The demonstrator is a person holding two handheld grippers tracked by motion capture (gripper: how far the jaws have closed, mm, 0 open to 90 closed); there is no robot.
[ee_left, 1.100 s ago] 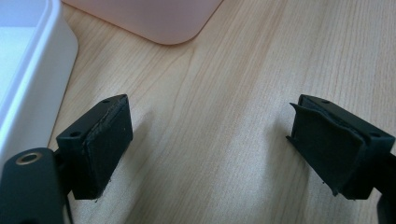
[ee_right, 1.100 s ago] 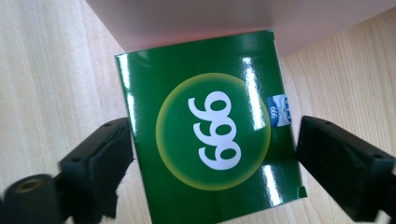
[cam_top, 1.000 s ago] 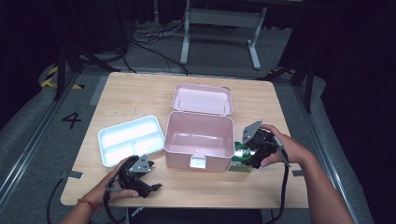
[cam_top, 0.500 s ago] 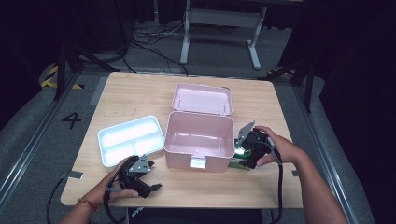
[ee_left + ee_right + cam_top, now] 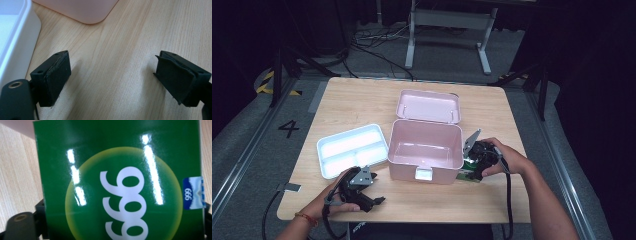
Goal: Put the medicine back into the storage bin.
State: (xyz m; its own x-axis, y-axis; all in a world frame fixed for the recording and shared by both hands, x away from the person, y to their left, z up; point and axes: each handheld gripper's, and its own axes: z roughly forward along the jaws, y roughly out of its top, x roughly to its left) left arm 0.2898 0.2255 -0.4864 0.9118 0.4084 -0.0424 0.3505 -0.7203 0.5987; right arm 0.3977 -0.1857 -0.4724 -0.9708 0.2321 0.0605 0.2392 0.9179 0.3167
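Right gripper [image 5: 476,167] low at the near right corner of the pink box [image 5: 426,150], held in a hand [image 5: 507,159] that comes in from the lower right. Jaws to either side of a green packet [image 5: 120,180]; from the right gripper view, black jaw parts visible at the packet's lower left and far right edges, so seemingly clamped on it, though the pad contact itself hidden behind the packet. Glossy green face, yellow-green disc, white "999" upside down to the camera, small blue-and-white label at one edge. In the high view, green packet [image 5: 468,174] just beside the box wall, down at desk level; whether resting on the desk or lifted, cannot tell.

Left gripper [image 5: 371,201] near the front edge of the desk [image 5: 362,102], in the other hand [image 5: 329,204]. Jaws wide apart in the left gripper view, nothing between them but bare wood grain, black pads [image 5: 56,80] low over the surface.

Beyond: pink box open, empty inside, lid [image 5: 428,106] leaning back behind it, pale latch on the front wall. White tray [image 5: 352,150] with compartments just left of the box, its rim at the left edge of the left gripper view. Grey floor around the desk, a "4" marked on it at left.
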